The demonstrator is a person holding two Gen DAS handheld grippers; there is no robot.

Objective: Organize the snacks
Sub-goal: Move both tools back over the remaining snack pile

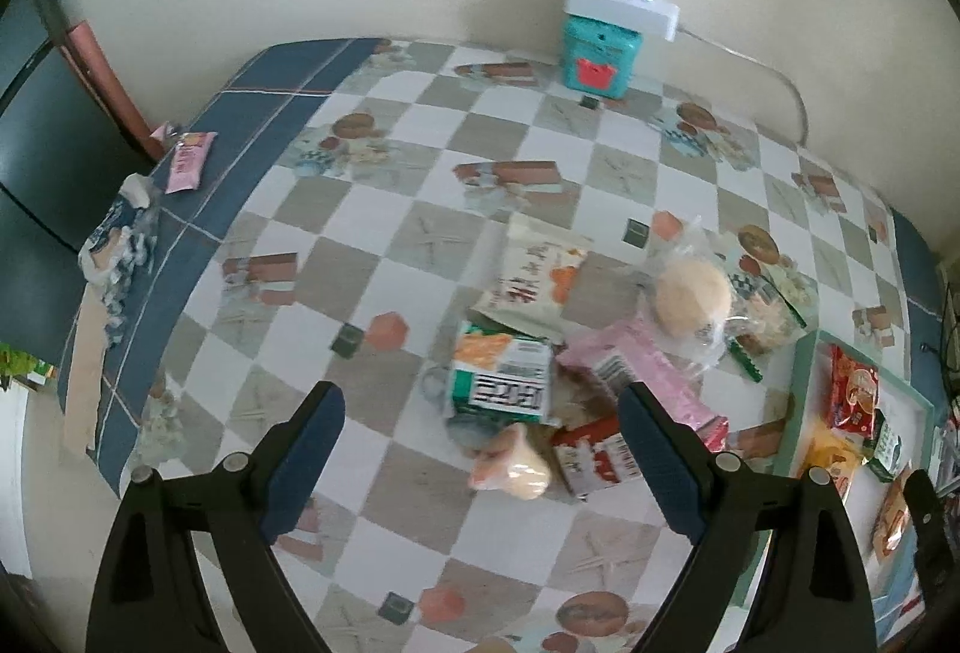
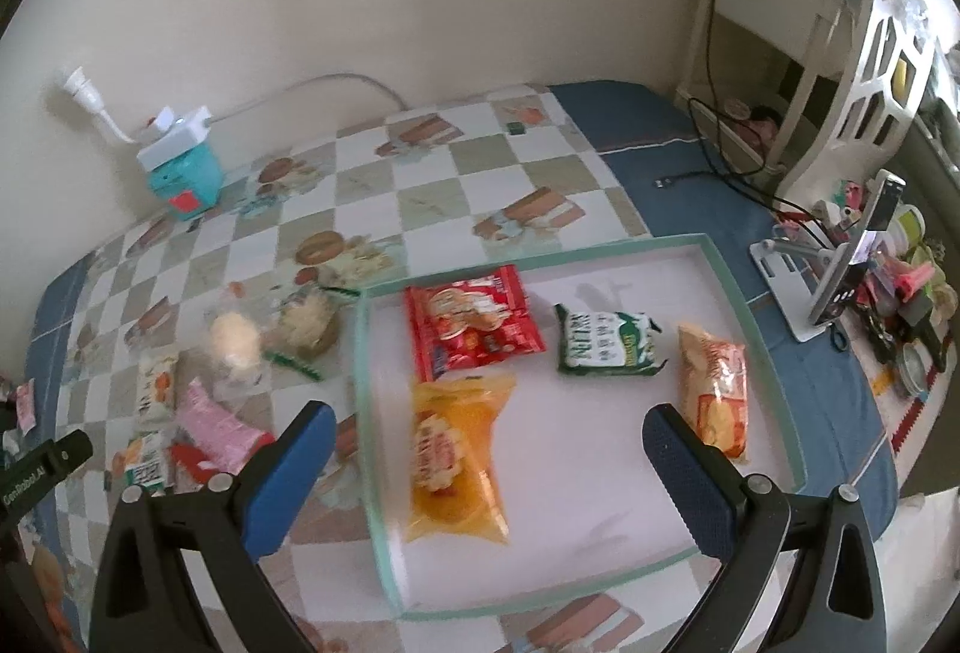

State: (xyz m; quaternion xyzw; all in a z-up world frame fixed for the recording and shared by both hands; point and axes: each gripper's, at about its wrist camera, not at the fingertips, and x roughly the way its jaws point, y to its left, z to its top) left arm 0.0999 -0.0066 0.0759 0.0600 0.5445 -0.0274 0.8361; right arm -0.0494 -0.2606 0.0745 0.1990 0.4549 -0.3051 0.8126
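With both jaws wide open and empty, the green-white packet [image 1: 501, 380] looks light, crinkly and slippery, so I would grip it across its flat middle.

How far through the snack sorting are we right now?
Partly done. Four packets already lie in the tray: red packet, green packet, orange packet and yellow packet. Nothing is in hand: the left gripper and right gripper are both open and empty. Left: the pile on the tablecloth, plus a pink packet near the far edge.
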